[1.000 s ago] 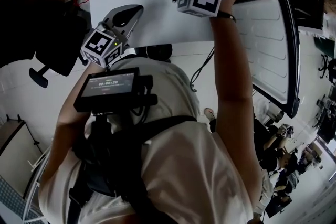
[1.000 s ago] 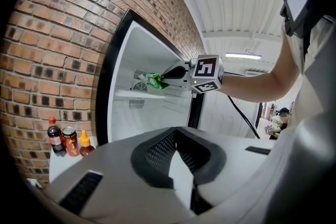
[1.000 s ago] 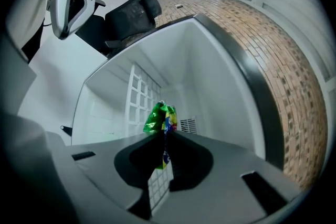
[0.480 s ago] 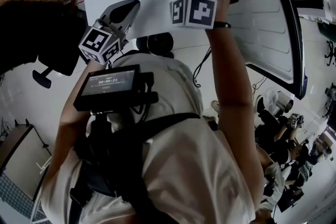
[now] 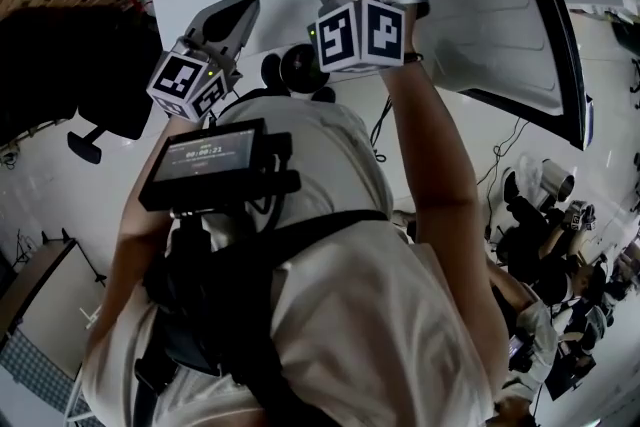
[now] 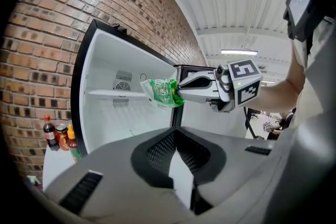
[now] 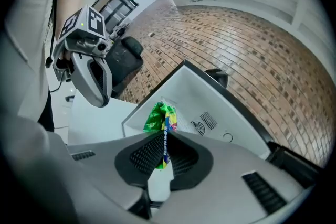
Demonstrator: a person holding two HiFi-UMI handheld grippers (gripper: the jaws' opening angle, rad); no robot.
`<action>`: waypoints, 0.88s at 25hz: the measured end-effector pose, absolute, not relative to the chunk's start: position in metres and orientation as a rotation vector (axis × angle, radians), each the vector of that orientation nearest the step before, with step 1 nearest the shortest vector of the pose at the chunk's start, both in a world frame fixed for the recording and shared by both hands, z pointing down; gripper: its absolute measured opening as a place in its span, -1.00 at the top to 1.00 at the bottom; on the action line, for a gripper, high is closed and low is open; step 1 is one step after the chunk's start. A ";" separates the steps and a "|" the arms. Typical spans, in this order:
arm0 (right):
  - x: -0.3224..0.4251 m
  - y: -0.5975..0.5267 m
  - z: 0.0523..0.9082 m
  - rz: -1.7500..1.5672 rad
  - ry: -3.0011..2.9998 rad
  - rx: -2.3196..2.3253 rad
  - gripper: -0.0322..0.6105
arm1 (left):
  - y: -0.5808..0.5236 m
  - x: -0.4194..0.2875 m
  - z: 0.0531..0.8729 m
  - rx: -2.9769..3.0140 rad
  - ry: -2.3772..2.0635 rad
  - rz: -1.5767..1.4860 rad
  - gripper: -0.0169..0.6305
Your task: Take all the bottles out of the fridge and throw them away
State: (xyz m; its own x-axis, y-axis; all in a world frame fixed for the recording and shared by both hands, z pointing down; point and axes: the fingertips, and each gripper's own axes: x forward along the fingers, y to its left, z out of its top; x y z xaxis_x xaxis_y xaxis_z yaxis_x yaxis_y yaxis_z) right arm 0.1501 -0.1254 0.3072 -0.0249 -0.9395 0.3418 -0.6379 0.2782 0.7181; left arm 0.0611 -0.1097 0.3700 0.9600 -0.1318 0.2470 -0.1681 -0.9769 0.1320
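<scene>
Far left: bottles stand in a cluster on a white surface against the brick wall, just outside the fridge. The fridge is open, with a white interior, one shelf and a fan vent at the back. No bottle shows on the visible shelf.

Left gripper: jaws together, nothing between them, pointing at the fridge opening.

Right of centre: a green packet hangs in front of the opening, its edge pinched by the right gripper. The fridge door is swung wide on the right.
</scene>
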 end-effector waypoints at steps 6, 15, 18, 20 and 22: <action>0.139 -0.087 0.344 -0.302 -1.891 1.498 0.83 | -0.086 0.062 0.366 2.983 -0.250 0.352 0.94; 0.136 -0.014 0.411 -0.073 -1.974 1.489 0.83 | -0.029 0.070 0.383 2.976 -0.245 0.465 0.94; 0.127 0.004 0.436 -0.004 -2.000 1.462 0.83 | -0.017 0.064 0.392 2.958 -0.248 0.521 0.94; 0.121 0.015 0.451 0.052 -2.011 1.457 0.83 | -0.011 0.061 0.395 2.952 -0.238 0.547 0.94; 0.120 0.025 0.464 0.101 -2.009 1.462 0.83 | -0.006 0.062 0.397 2.951 -0.218 0.557 0.94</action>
State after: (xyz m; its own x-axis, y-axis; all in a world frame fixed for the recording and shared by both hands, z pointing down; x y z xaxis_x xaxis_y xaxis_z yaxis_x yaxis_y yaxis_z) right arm 0.1196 0.0246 0.4642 -0.1734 -0.8270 0.5348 -0.8764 0.3773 0.2992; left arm 0.0623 -0.0061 0.3965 0.9213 -0.1174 0.3707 -0.1656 -0.9810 0.1009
